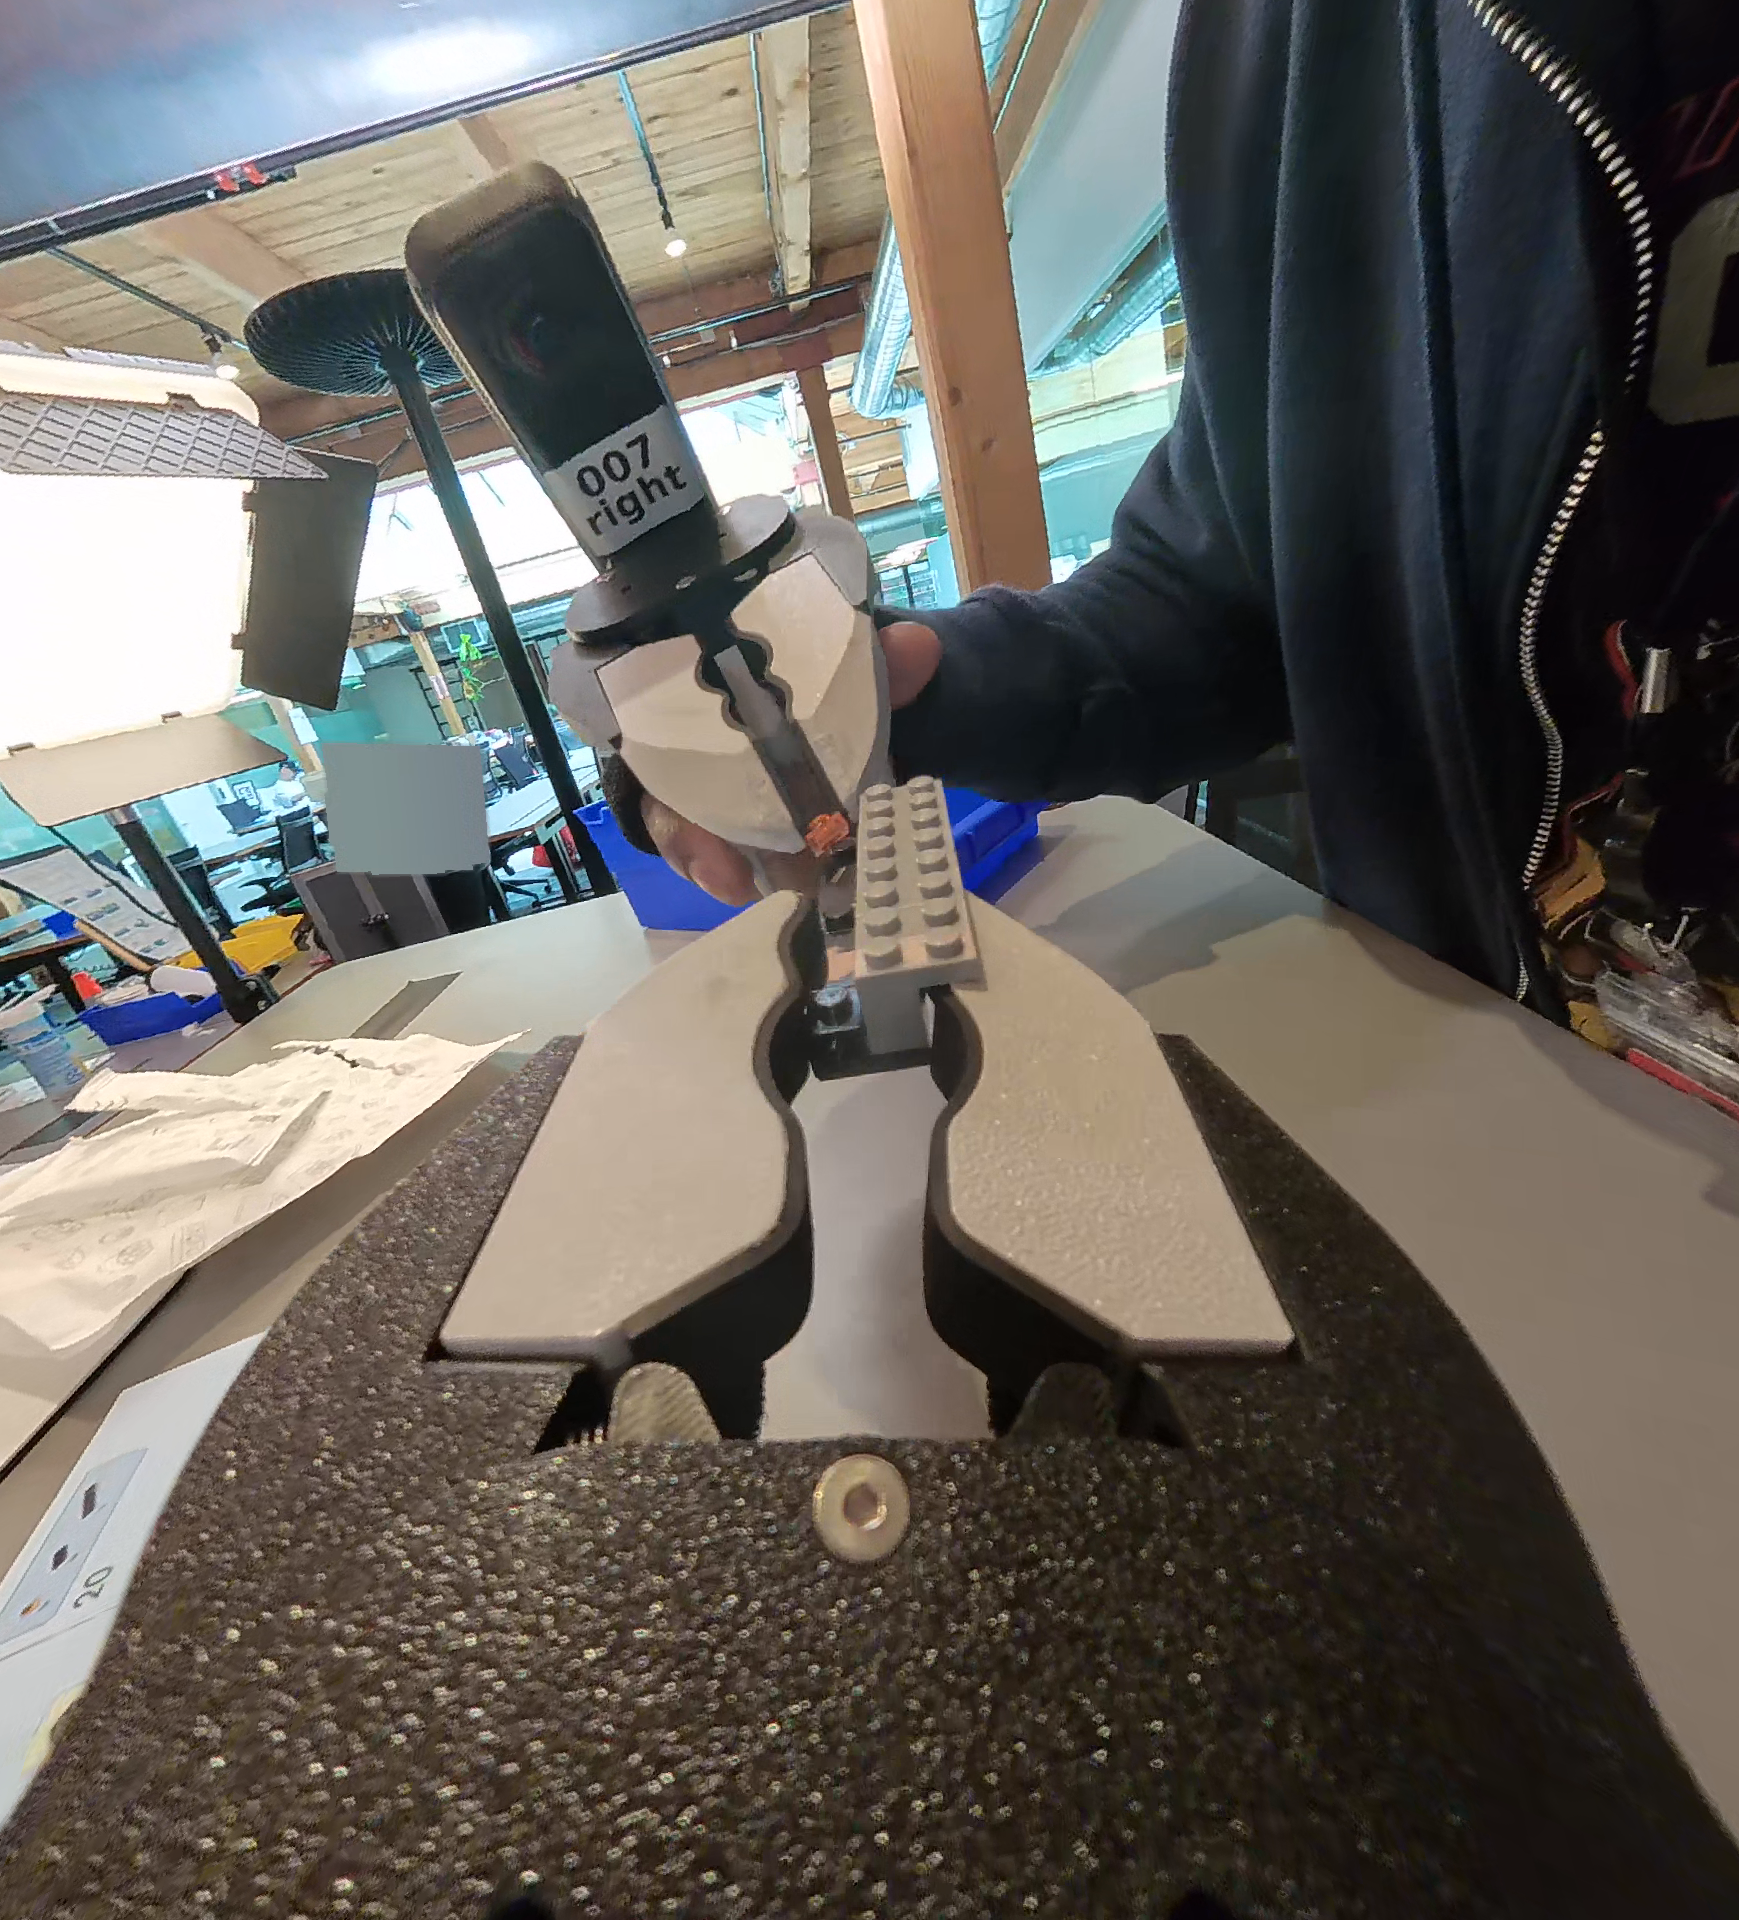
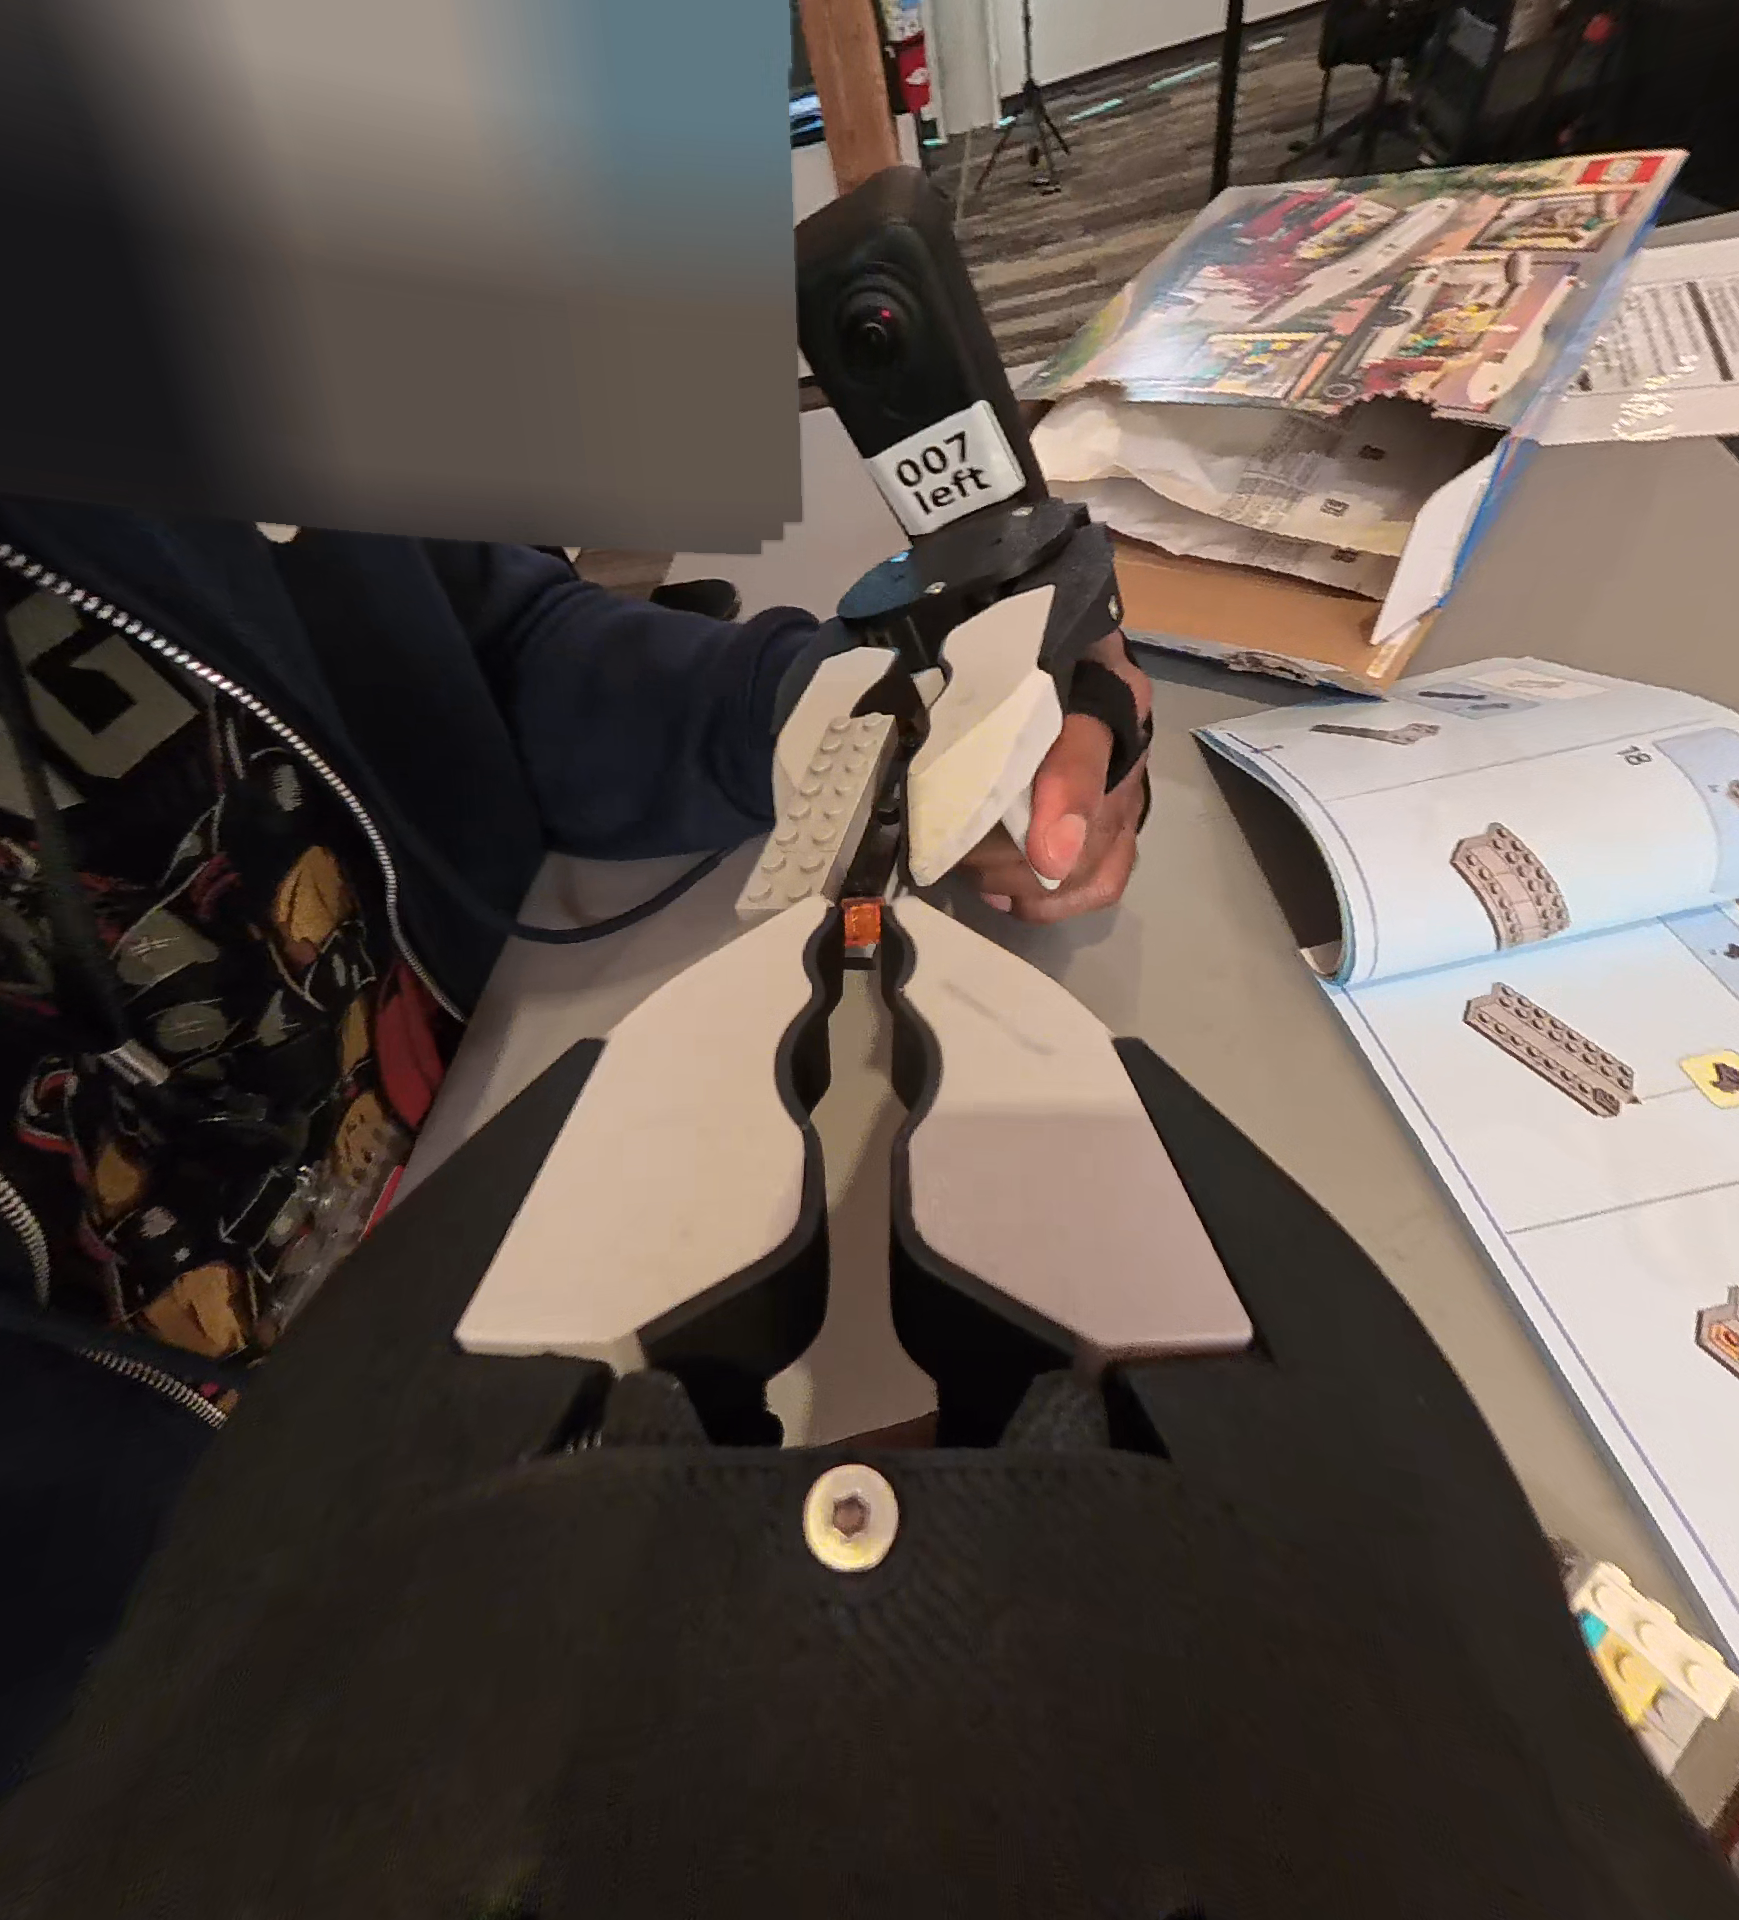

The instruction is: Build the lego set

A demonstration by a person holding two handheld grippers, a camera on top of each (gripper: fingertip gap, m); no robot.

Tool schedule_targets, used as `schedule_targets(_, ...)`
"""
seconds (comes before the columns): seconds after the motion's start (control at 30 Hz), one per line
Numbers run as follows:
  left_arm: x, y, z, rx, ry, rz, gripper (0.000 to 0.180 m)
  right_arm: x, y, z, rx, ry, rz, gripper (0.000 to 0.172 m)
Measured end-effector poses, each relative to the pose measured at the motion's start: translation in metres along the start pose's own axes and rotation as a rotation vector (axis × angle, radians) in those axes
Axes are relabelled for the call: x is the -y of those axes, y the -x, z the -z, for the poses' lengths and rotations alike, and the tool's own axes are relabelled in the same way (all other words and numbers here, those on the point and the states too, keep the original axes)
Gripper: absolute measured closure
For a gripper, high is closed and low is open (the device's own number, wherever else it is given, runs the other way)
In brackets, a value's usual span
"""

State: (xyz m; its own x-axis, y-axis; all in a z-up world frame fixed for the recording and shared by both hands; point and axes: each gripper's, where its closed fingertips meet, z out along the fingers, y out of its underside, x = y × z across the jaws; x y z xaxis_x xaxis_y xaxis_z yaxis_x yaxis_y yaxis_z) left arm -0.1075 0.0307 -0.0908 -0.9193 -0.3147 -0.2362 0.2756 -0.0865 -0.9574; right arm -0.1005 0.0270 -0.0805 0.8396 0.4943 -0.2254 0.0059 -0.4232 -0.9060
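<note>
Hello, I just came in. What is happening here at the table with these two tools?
A person in a dark zip hoodie holds a two-finger gripper in each hand above a grey table. The left gripper is clamped on a grey studded brick assembly with a black piece beneath it. The right gripper pinches a small orange piece and holds it right at the assembly's end. An open instruction booklet and a torn box lie nearby.
</note>
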Motion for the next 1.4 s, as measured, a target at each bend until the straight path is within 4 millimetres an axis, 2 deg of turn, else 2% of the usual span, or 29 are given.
schedule_targets(0.17, 0.004, -0.008, -0.004, -0.048, -0.029, 0.02, 0.162, 0.0, 0.014, 0.001, 0.102, -0.003, 0.055, 0.165)
schedule_targets(0.47, 0.025, -0.04, -0.012, -0.241, -0.134, 0.091, 0.162, 0.005, 0.057, 0.0, 0.361, 0.035, 0.183, 0.165)
schedule_targets(0.7, 0.035, -0.056, -0.014, -0.347, -0.196, 0.137, 0.161, 0.008, 0.076, -0.004, 0.507, 0.048, 0.228, 0.165)
schedule_targets(1.1, 0.036, -0.062, -0.015, -0.373, -0.196, 0.137, 0.161, 0.007, 0.083, -0.005, 0.554, 0.154, 0.306, 0.165)
schedule_targets(1.4, 0.036, -0.062, -0.016, -0.369, -0.193, 0.132, 0.161, 0.007, 0.083, -0.004, 0.553, 0.142, 0.309, 0.165)
